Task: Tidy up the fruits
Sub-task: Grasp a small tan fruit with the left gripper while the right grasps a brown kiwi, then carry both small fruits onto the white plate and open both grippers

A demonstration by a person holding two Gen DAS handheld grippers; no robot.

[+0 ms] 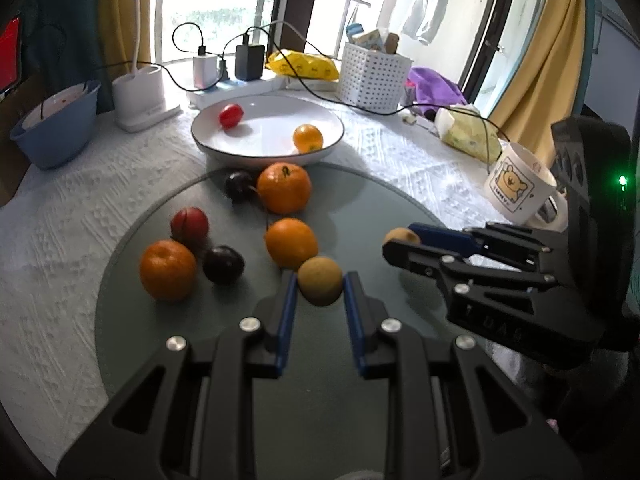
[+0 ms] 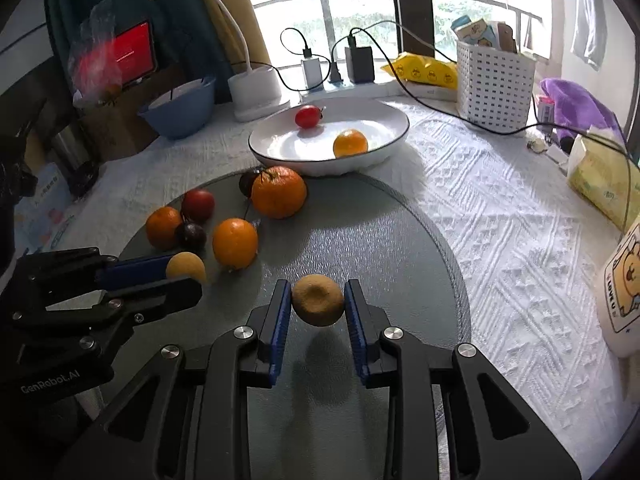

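Plainly both sets of jaws are clamped, each on a small brown fruit: the left gripper (image 1: 320, 286) has its blue pads pressed to either side of the brown fruit (image 1: 320, 281) nearest the orange pile, and the right gripper (image 2: 318, 300) pinches a second brown fruit (image 2: 318, 300), which seems lifted a little, judging by the shadow on the round glass mat (image 2: 360, 232) beneath it. Taking the white plate (image 1: 224, 148) as the landmark, both held fruits hang over the mat on the near side of it, the left one just beside an orange (image 1: 291, 242) that sits between it and the plate. Closer to the plate lie a larger orange (image 1: 284, 187), two dark plums, a red fruit and another orange; in the plate already rest a small orange (image 1: 307, 138) and a red fruit (image 1: 231, 115). The step in hand looks like carrying both to the plate: lift clear of the pile first, keep the squeeze gentle, and lower into bare plate so nothing rolls.
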